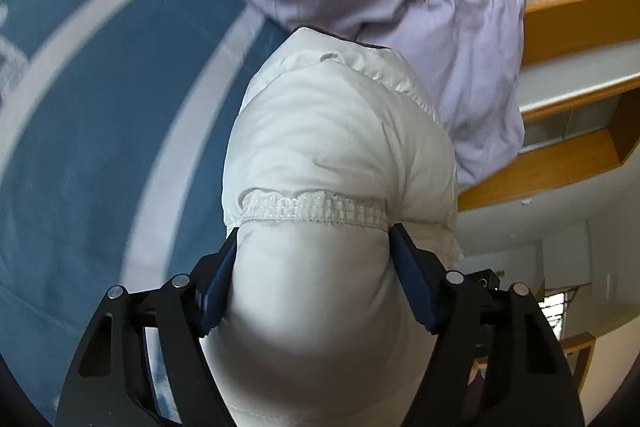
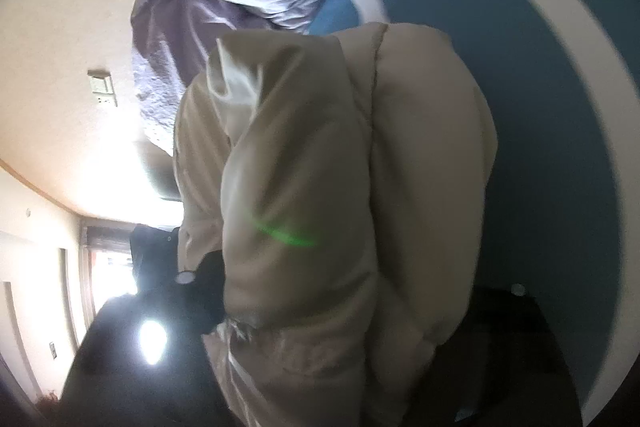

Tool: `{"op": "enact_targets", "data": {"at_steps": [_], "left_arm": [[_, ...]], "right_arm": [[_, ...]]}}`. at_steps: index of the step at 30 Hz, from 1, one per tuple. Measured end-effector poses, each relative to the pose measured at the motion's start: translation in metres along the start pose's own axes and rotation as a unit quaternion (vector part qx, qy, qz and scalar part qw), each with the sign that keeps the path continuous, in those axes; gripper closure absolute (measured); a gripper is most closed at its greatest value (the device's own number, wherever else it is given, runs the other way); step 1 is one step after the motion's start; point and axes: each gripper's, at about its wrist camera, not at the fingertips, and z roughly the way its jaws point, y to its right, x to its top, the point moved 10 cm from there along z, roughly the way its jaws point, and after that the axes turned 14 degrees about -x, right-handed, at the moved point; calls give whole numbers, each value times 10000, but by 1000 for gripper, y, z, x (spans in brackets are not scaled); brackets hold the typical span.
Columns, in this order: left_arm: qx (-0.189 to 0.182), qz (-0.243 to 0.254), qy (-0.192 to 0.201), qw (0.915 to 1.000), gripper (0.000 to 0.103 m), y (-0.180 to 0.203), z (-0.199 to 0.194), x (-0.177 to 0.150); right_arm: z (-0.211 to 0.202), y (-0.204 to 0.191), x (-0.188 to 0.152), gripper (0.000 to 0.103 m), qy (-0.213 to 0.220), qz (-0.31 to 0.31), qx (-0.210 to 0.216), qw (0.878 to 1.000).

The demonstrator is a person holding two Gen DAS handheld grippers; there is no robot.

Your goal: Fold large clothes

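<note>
The left gripper (image 1: 312, 239) has its jaws clenched on a thick roll of a white puffer jacket (image 1: 336, 131), pinching just below an elasticated cuff or hem band (image 1: 316, 209), with the padded bulk bulging forward over a blue bedspread with white stripes (image 1: 100, 107). A lilac garment (image 1: 476, 59) lies heaped beyond it. In the right view the same jacket, looking beige in shadow (image 2: 320, 187), swamps the right gripper (image 2: 320, 315); its jaws are buried, so I cannot tell whether they grip. The jacket looks light, soft, springy and probably slick, so folds will likely puff open; stitched seams and the elastic band offer firmer holds than loose padding.
</note>
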Motion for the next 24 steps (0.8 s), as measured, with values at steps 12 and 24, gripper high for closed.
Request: {"op": "enact_targets", "data": {"at_steps": [12, 24], "left_arm": [[991, 288, 753, 9918, 31, -27, -32, 89], [2022, 1614, 879, 9619, 23, -3, -60, 82]], "right_arm": [[64, -72, 49, 33, 87, -206, -506, 9985], [-1, -60, 34, 19, 880, -601, -1594, 9814]]}}
